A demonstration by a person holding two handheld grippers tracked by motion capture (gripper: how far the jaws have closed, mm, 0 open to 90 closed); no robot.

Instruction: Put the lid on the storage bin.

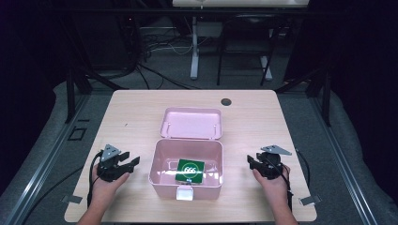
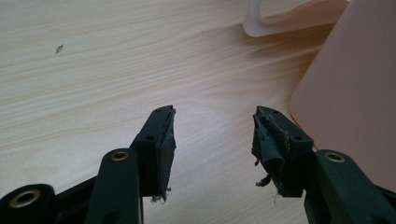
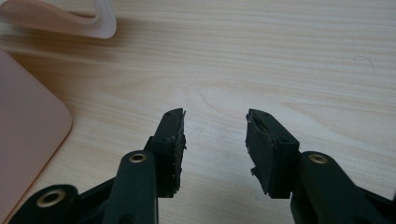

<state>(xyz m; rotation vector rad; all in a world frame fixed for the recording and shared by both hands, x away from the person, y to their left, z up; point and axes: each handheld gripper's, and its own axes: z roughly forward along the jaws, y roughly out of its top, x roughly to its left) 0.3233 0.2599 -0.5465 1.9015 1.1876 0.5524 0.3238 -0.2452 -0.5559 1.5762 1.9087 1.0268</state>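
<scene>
A pink box stands open at the middle of the wooden table, its lid lying flat behind it. Inside lies a green card with a white logo. A white latch tab sticks out at the box's front. My left gripper rests on the table left of the box, open and empty; the box wall shows beside its right jaw. My right gripper sits right of the box, open and empty, with the box corner at its left.
A dark round hole marks the table's far edge. Beyond the table stand desk legs and cables on a grey floor. Bare wood lies ahead of both grippers.
</scene>
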